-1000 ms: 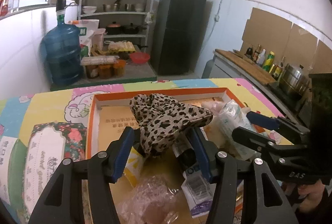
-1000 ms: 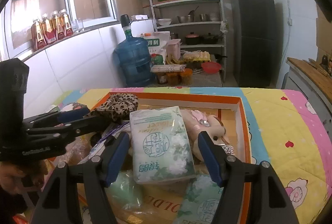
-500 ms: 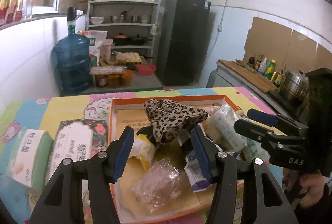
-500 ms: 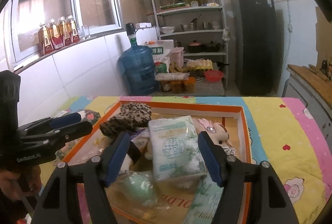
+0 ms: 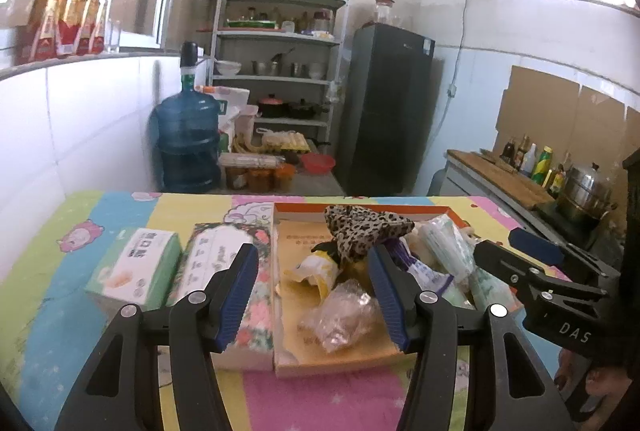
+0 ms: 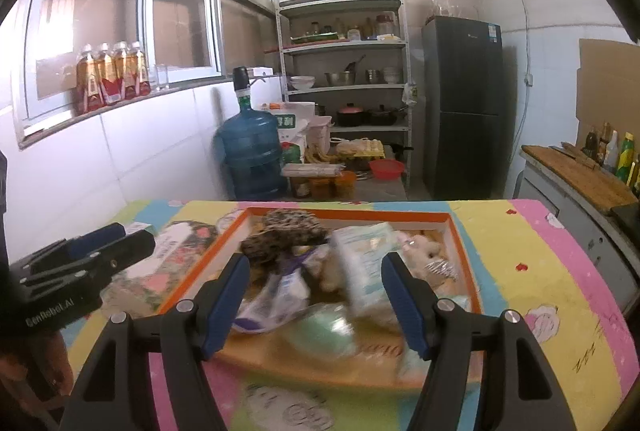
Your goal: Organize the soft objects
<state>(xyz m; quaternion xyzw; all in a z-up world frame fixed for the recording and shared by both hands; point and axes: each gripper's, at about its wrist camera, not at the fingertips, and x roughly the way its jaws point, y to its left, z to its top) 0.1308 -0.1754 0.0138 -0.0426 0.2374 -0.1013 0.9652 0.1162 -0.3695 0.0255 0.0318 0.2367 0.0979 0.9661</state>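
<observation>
My left claw (image 5: 314, 291): jaws stand wide apart with nothing between the pads; it hangs above the near edge of the tray, holding nothing.
My right claw (image 6: 316, 301): also spread wide and empty, poised over the near side of the same tray; this view is blurred low down.
Orange-rimmed tray (image 5: 360, 206): sits on the cartoon-print cloth (image 5: 100, 207) and carries the heap of soft things.
Leopard-print fabric (image 5: 364, 227): bunched on top of the heap, toward the far side.
Tissue pack (image 6: 362, 259): white and green, leaning in the middle of the tray, just beside a pale plush toy (image 6: 426, 251).
Crinkled clear bag (image 5: 340, 315): lies near the front edge of the tray, next to a yellow packet (image 5: 316, 273).
Outside the tray: a green tissue box (image 5: 136, 267) and a floral box (image 5: 224, 271) stand side by side to its left.
Done, as I judge it: the soft items are gathered in the tray.
Left: they lie jumbled and overlapping, so sorting or straightening appears unfinished; I cannot tell the intended final layout.
</observation>
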